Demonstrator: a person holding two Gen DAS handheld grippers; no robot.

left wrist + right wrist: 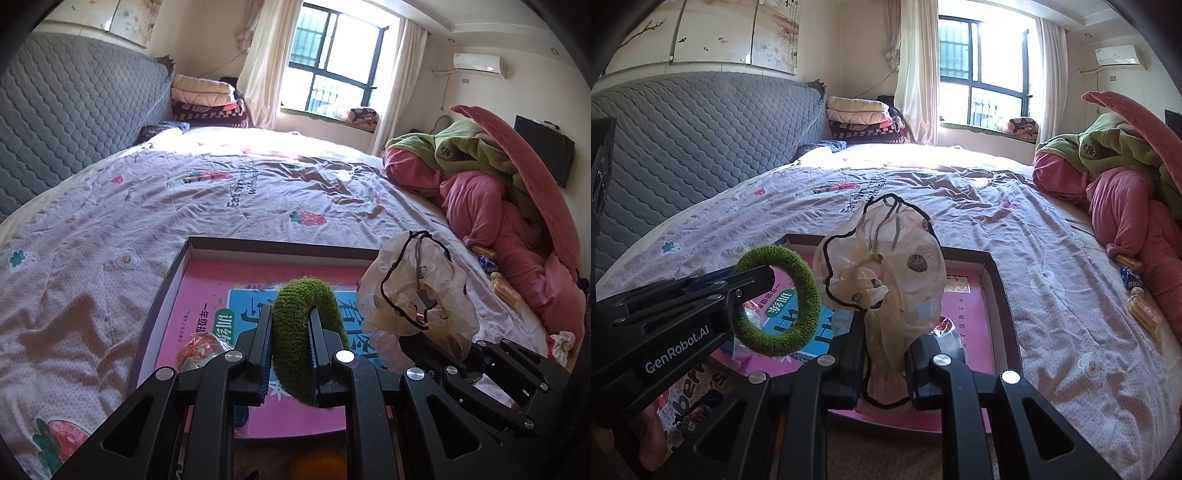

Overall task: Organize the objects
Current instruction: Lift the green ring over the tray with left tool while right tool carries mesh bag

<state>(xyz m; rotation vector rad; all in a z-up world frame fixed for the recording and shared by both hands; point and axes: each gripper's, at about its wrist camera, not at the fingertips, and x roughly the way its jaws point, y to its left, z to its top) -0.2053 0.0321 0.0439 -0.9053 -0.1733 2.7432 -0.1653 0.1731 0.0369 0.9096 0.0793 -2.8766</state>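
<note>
My left gripper [290, 314] is shut on a fuzzy green hair ring [295, 354] and holds it above a shallow dark box [280, 245] with a pink printed bottom. The ring also shows in the right wrist view [801, 284], with the left gripper [768, 275] coming in from the left. My right gripper [886, 332] is shut on a sheer cream scrunchie with black trim [886, 269], held over the same box [1001, 291]. In the left wrist view the scrunchie [417, 295] hangs at the right, above the right gripper's black arm.
The box lies on a bed with a lilac strawberry-print sheet [147, 206]. A shiny wrapped item [199, 350] lies in the box's left part. Pink and green bedding [498, 206] is heaped at the right, with snack packets [1141, 310] beside it. A grey quilted headboard [701, 129] stands at the left.
</note>
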